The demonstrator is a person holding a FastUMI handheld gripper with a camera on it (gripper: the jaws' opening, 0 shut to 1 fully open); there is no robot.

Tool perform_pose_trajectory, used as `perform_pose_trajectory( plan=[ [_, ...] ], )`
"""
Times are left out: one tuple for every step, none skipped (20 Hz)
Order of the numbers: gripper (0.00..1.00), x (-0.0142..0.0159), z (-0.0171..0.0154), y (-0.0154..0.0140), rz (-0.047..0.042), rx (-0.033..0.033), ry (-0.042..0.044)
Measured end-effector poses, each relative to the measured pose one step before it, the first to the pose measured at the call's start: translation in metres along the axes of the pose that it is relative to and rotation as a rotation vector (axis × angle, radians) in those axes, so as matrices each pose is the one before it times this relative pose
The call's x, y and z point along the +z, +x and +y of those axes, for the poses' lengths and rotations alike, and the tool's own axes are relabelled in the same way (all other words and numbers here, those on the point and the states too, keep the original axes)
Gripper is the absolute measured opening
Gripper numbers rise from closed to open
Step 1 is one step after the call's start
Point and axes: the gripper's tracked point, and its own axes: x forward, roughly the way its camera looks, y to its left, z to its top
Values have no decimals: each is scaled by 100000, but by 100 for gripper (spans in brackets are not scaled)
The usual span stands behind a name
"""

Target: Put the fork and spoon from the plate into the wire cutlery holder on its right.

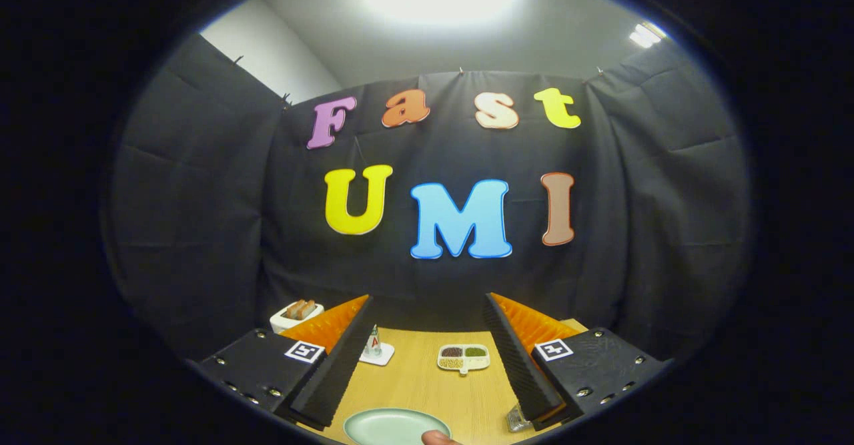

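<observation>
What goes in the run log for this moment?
tongs: open, raised, holding nothing | plate: near, between tips | fingertip: at plate rim | holder: by right tong | fork, spoon: not visible

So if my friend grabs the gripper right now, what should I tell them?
Gripper: fingers open, holding nothing, raised above the wooden table.
The plate lies just ahead, between the fingers; a fingertip of a person touches its near rim.
I can't see a fork or spoon on the part of the plate in view.
A metal thing by the right finger may be the wire holder; too hidden to tell.
Done: can't tell. Left: find the fork and spoon, put them in the holder.
</observation>
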Motion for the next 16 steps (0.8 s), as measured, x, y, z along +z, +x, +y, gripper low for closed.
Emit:
perform_pose_trajectory(
  plan=[
    [99,-705,-94,-275,837,-595,337],
    [99,-1501,-512,-638,5468,-2363,-1052],
    [99,-1409,-244,-566,4753,-1320,-437],
    [99,-889,164,-130,3472,-902,-1441],
    [99,-57,311,186,737,702,-934],
    [99,398,661,386,-65,1330,-488],
    [99,-71,402,217,-144,1260,61],
    [99,-7,458,-25,165,1027,306],
    [99,-44,306,50,-25,479,-173],
    [99,43,175,-173,134,279,1],
    [99,59,266,-32,-280,433,261],
    [99,44,366,-270,-166,735,725],
    [99,-157,224,-178,49,297,318],
    [99,-125,278,-264,-98,745,304],
    [99,28,234,-224,-250,560,275],
    [99,-166,278,-196,6,555,104]
  ],
)
